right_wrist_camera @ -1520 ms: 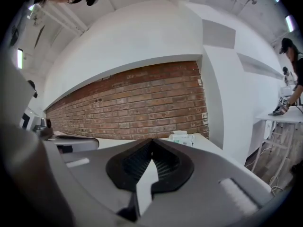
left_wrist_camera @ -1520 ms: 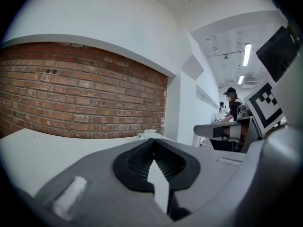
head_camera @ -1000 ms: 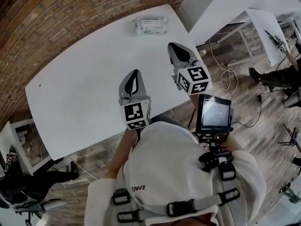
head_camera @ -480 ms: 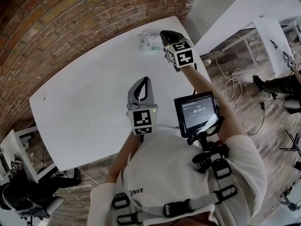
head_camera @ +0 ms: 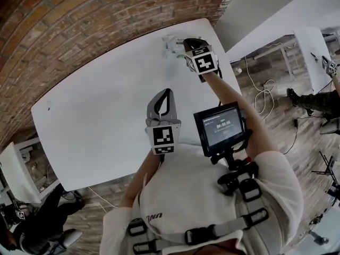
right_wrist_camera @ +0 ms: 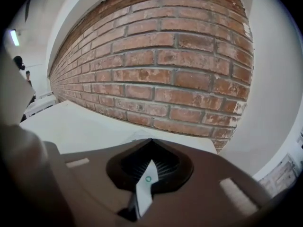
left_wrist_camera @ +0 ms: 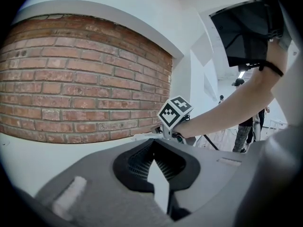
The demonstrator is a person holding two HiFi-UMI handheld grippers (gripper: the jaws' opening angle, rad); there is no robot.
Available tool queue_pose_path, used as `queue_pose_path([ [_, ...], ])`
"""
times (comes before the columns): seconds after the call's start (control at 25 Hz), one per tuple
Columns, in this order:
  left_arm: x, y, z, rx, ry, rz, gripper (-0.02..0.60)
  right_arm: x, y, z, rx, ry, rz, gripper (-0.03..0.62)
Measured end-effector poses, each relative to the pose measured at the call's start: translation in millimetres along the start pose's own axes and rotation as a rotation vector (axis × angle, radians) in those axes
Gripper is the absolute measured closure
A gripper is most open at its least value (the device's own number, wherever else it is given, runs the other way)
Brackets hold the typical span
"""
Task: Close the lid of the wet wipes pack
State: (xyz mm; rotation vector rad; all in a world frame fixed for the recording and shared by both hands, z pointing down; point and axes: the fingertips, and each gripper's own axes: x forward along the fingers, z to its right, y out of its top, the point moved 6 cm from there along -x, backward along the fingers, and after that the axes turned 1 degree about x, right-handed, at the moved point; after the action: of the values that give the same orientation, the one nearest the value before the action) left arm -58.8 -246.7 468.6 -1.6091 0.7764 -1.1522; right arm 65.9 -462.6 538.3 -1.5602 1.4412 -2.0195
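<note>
Wipes: the white, soft wet wipes pack (head_camera: 171, 47) with green print lies flat at the far edge of the white desk (head_camera: 95, 105), close under the red brick wall (head_camera: 79, 31). From here I cannot tell how its lid stands.

Right gripper: the grey right gripper (head_camera: 186, 40) is stretched out far, its tips over the pack's right part. Its jaws are drawn together at the tips. Through the slit behind them shows a strip of white pack with a small green ring (right_wrist_camera: 146, 181). I cannot tell whether the tips touch the pack.

Left gripper: the grey left gripper (head_camera: 169, 91) is nearer, over mid-desk and well apart from the pack. Its jaws are pressed together with nothing between them.

Monitor: a small black lit monitor (head_camera: 220, 127) sits on the person's chest rig, just right of the left gripper.
</note>
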Motion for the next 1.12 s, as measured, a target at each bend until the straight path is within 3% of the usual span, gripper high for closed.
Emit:
queue_pose_path([
  [0.36,1,0,4,-0.004,-0.001,0.001,0.583,3,-16,-10,-0.076,0.002,-0.004,0.588],
  [0.84,3,-1,6,-0.007,0.000,-0.002,0.583,0,-17,-15,-0.066,0.003,-0.010,0.588],
  [1.12,3,3,3,-0.004,0.009,0.007,0.583,-2,-15,-3,-0.038,-0.023,0.058,0.588],
])
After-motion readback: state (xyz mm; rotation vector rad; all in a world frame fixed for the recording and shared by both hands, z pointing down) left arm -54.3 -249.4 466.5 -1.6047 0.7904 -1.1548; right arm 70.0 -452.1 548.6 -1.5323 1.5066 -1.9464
